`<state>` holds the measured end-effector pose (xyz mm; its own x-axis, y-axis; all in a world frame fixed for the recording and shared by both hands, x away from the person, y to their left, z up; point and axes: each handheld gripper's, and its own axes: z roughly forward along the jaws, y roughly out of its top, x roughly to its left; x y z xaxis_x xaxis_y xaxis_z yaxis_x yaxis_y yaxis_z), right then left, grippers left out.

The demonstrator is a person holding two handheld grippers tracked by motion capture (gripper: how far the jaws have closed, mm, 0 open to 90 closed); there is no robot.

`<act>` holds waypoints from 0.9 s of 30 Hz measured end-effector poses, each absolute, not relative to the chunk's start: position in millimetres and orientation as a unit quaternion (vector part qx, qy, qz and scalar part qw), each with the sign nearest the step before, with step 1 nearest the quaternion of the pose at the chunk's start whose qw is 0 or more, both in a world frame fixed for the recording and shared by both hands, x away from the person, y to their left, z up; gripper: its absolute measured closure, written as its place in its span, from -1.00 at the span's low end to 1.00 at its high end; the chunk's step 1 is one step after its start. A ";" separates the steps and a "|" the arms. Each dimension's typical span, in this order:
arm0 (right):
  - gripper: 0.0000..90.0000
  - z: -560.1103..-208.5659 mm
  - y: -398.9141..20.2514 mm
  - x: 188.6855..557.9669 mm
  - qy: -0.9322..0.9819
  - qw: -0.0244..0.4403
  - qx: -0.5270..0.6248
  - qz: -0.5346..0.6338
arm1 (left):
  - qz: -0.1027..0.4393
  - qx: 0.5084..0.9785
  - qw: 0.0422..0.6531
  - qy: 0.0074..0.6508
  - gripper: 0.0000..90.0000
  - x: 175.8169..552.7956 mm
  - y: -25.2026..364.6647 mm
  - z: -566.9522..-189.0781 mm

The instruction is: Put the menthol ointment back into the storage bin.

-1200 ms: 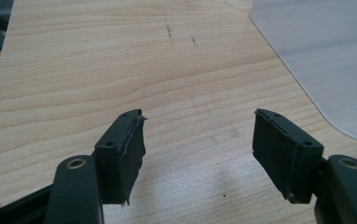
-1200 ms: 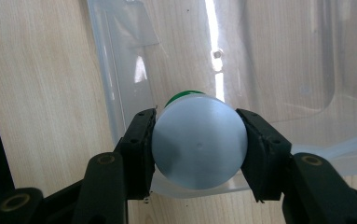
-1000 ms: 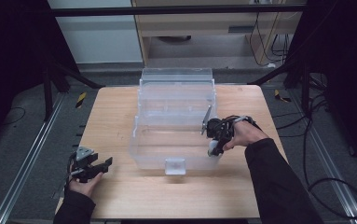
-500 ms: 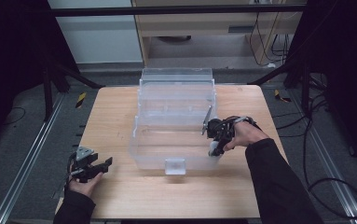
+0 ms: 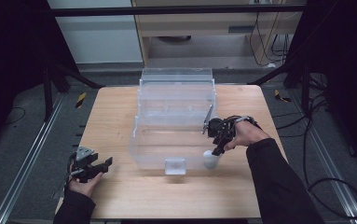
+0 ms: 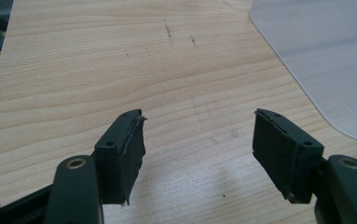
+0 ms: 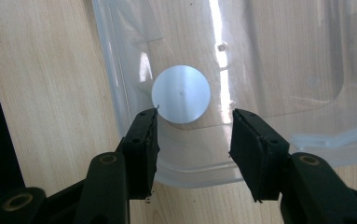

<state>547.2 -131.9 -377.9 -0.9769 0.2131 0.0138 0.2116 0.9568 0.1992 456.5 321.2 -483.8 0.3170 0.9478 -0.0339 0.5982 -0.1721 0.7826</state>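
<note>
White cylinder (image 7: 181,94) inside the clear bin's (image 5: 176,93) near corner is best straddled squarely by the parted, empty right gripper (image 7: 192,140); left gripper (image 6: 197,140) is held apart beside the bin.

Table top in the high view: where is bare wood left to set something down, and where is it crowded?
Bare wood lies left of the clear bin, from the far edge down to the left gripper, and along the near edge of the table. It is crowded at the bin's near right corner, where the right gripper hangs over a white cylinder.
</note>
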 end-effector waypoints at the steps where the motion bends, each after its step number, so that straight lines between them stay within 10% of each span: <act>1: 0.14 -377.7 -132.1 547.2 0.989 0.005 0.107 0.100 | 0.242 0.727 0.362 0.532 -0.26 456.5 321.2 -483.7; 15: 0.11 -369.7 -136.1 545.0 0.986 0.016 0.114 0.119 | 0.242 0.727 0.361 0.532 -0.26 456.1 322.1 -483.3; 27: -0.32 -351.7 -158.9 529.9 0.965 0.056 0.170 0.190 | 0.243 0.725 0.362 0.533 -0.26 455.6 321.6 -482.9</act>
<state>529.9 -158.9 -351.7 -0.9360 0.3493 -0.0439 0.3065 0.8700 0.3861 455.6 321.6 -482.9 0.3144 0.9487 -0.0331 0.5961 -0.1702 0.7847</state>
